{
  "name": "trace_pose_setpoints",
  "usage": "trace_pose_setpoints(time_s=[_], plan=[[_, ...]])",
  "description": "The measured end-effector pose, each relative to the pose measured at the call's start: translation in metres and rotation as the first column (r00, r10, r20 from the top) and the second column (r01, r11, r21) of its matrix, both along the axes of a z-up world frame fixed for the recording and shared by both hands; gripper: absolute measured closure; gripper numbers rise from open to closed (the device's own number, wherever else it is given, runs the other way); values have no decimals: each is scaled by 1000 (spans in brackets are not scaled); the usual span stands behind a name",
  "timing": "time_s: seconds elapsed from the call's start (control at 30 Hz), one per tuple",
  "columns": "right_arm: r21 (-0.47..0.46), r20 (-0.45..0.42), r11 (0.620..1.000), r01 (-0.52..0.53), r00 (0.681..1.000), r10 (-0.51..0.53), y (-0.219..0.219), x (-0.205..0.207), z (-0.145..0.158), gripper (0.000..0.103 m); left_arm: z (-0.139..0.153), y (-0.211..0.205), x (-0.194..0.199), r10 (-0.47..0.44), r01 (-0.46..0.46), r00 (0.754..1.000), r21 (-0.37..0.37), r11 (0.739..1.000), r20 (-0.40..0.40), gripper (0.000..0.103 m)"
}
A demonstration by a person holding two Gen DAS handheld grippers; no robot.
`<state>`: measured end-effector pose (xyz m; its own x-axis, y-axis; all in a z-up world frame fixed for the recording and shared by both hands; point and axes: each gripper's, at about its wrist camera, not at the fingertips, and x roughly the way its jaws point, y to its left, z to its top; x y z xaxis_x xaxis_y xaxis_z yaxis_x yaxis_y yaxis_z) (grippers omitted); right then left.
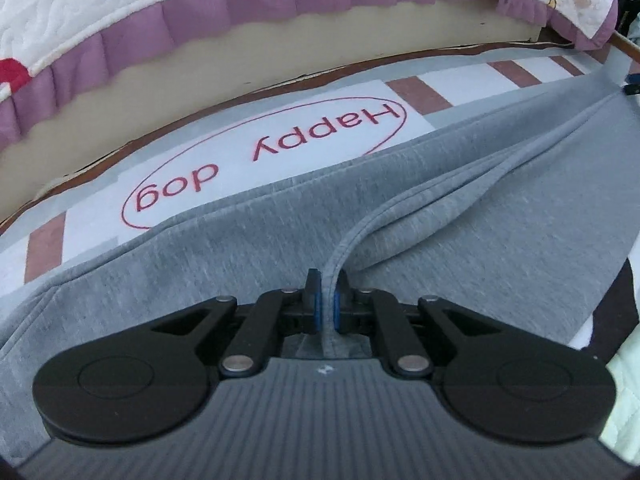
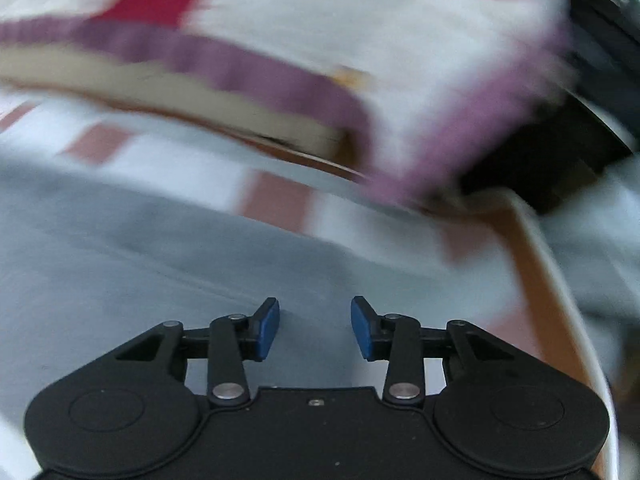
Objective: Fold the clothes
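Blue pads of the left gripper sit clenched on a raised ridge of the grey garment, the pinched hem running up between the fingers and away toward one o'clock, where it joins a long doubled fold that stretches toward the far right corner of the view. Around that pinch the grey cloth spreads flat across the lower half of the view, over a white mat printed with "Happy dog" in a red oval and edged with reddish-brown blocks. Beyond the mat, at twelve o'clock, stands a beige bed base under a quilt with a mauve frill.

On the other side, the right gripper is released: its pads stand apart with nothing between them, only flat grey fabric lying beneath and stretching off toward ten o'clock. That view is heavily smeared, so finer detail of the cloth edge cannot be made out.

So the garment's long axis, as the left camera shows it, runs from the held hem out toward one to two o'clock. Judging from this, the left hand alone controls the cloth now; the coming fold depends on drawing that held edge along or across that line, while the free right claw would need a fresh grip on an edge lying to its nine-to-ten o'clock side.
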<state>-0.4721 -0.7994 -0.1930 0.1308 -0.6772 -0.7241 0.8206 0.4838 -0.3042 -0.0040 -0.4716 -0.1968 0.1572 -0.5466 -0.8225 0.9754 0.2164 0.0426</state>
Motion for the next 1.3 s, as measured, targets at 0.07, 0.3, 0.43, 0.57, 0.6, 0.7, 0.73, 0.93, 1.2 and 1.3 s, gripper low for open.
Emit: trace_pose_setpoints(time_s=[0.07,0.3,0.43,0.57,0.6,0.7,0.73,0.93,1.2,1.3], plan=[[11,135,996,89,987,-90,6,-35,9,57,0,2,-3,0,0,1000,-17,1000,8,97],[95,419,993,66,903,-100,44,-84,10,37,4,15,1,-9,3,997,-78,997,-78,96],[108,445,994,1,894,-49,47,-64,19,37,10,23,-23,-128,129,992,-80,988,16,97],[399,501,915,51,824,-264,27,-29,29,36,19,40,-41,-129,137,989,-135,981,68,98],[490,504,869,65,792,-343,22,-22,27,36,21,48,-47,-132,143,988,-155,977,79,98],[539,523,842,15,778,-349,18,5,32,34,26,71,-67,-179,200,976,-184,962,126,98],[529,513,848,22,788,-340,19,12,33,33,25,76,-70,-183,205,975,-185,961,128,98],[651,501,738,177,630,-593,18,0,9,31,25,102,-79,-171,199,975,-220,955,139,98],[622,387,679,389,601,-699,9,-2,0,31,16,119,-84,-169,199,977,-257,946,132,98],[615,382,671,414,588,-713,3,-6,-1,29,12,124,-83,-150,183,978,-261,948,144,98]])
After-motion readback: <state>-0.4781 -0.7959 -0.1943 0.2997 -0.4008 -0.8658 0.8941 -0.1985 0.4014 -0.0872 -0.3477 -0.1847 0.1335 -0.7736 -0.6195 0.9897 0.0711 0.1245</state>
